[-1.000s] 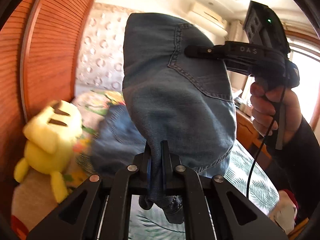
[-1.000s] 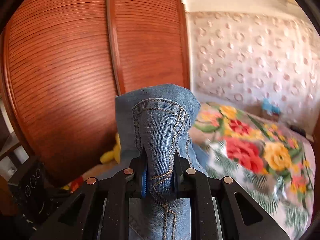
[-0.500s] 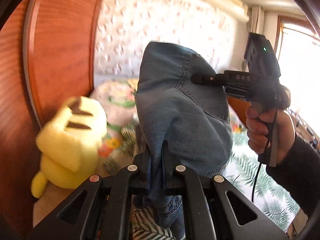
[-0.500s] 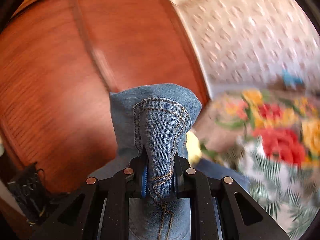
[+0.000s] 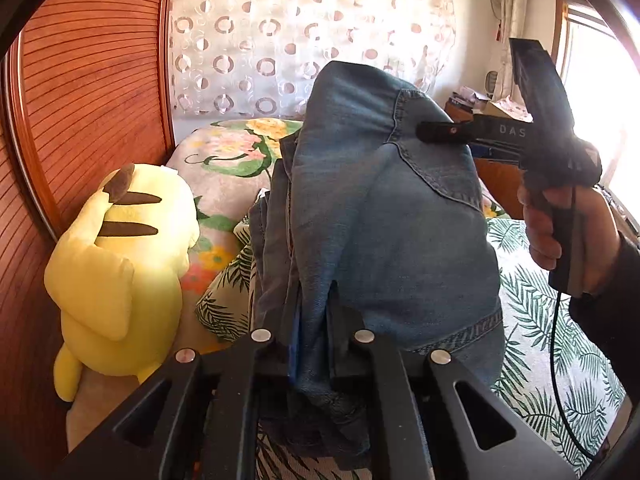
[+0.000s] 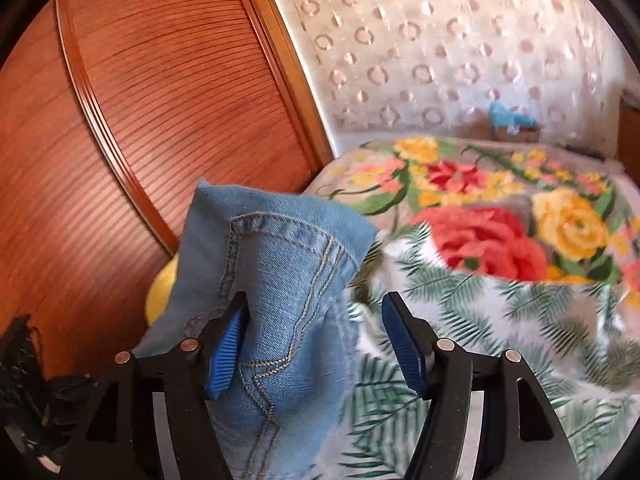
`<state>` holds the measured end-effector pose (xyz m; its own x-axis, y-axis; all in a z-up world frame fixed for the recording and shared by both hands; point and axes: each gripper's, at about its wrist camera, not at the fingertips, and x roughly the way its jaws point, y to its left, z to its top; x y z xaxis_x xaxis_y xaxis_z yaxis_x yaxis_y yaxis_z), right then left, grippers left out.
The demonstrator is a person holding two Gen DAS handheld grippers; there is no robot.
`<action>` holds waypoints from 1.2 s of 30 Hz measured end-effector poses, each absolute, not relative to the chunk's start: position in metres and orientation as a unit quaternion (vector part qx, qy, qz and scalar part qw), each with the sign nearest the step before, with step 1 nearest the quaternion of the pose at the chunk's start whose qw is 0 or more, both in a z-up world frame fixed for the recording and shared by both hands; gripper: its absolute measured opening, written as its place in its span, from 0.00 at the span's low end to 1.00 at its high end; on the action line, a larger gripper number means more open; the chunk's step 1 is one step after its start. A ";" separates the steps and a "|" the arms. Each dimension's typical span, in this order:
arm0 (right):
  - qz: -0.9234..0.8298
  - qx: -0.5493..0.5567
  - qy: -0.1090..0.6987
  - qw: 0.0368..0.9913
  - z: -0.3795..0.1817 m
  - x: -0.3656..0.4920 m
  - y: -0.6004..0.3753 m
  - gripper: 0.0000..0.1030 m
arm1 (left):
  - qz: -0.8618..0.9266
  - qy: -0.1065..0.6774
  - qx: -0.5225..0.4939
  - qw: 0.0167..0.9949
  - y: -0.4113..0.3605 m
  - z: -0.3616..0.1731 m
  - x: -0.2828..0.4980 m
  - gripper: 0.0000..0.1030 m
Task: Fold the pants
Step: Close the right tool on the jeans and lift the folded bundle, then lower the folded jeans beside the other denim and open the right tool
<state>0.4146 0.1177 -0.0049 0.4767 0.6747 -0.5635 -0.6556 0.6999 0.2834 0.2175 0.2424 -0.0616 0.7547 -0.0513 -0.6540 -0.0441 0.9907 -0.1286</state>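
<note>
The blue denim pants (image 5: 384, 220) hang bunched in the air above the bed. My left gripper (image 5: 312, 320) is shut on a fold of the denim near its lower edge. In the right wrist view my right gripper (image 6: 316, 320) stands open, its blue pads (image 6: 400, 344) wide apart; the denim (image 6: 280, 280) still drapes against the left pad. In the left wrist view the right gripper's finger (image 5: 444, 134) touches the pants by the back pocket seam, held by a hand (image 5: 560, 224).
A yellow plush toy (image 5: 120, 256) lies at the bed's left edge against the wooden slatted wardrobe (image 5: 80, 120). The bed has a palm-leaf sheet (image 6: 500, 340) and a floral blanket (image 6: 500, 216). A patterned curtain (image 5: 300, 32) hangs behind.
My right gripper has opened and let go of the denim it was clamping. Both grippers came lower toward the bed; the left still holds the pants.
</note>
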 end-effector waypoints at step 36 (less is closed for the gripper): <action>0.304 -0.027 0.219 0.927 0.047 0.098 -0.117 0.67 | -0.026 0.220 -0.014 0.975 0.095 0.033 0.114 0.84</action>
